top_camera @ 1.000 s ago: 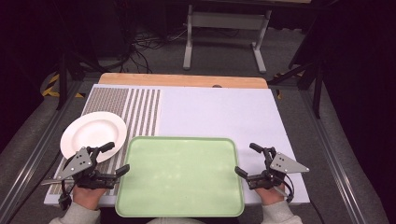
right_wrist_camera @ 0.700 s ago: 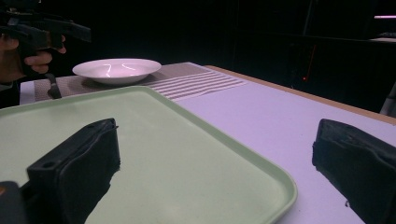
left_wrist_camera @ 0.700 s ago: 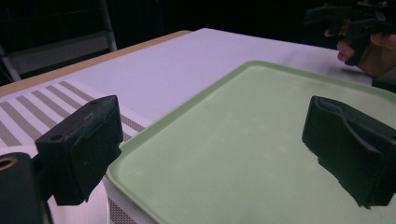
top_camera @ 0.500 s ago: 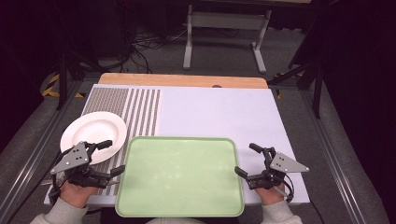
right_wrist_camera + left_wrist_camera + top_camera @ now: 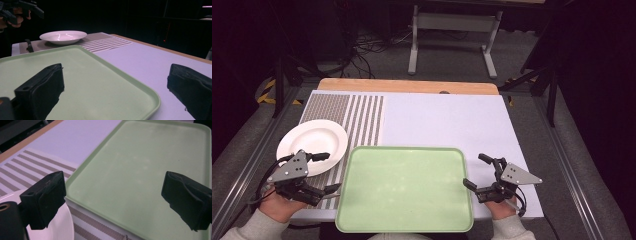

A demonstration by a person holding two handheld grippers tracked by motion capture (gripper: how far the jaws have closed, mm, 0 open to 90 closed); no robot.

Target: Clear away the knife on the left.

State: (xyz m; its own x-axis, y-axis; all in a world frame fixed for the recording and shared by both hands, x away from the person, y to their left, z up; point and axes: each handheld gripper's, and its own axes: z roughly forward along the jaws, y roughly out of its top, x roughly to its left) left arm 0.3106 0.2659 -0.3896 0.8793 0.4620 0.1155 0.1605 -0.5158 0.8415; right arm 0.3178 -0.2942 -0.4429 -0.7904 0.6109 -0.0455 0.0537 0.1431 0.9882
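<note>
High view: green tray (image 5: 404,187) lies w/ nothing in it btwn both grippers. Left gripper (image 5: 323,172), jaws wide, holds nothing; white plate (image 5: 312,145), also bare, sits just ahead of it, one jaw over its rim. Right gripper (image 5: 477,172), jaws wide, at tray's right edge.

Left gripper view: tray spans the jaw gap, plate under left jaw.

Right gripper view: tray corner btwn jaws; plate far ahead-left.

Table evenly lit from above, surroundings dark; close claws blur softly, glare streaks the plate (image 5: 63,36)
</note>
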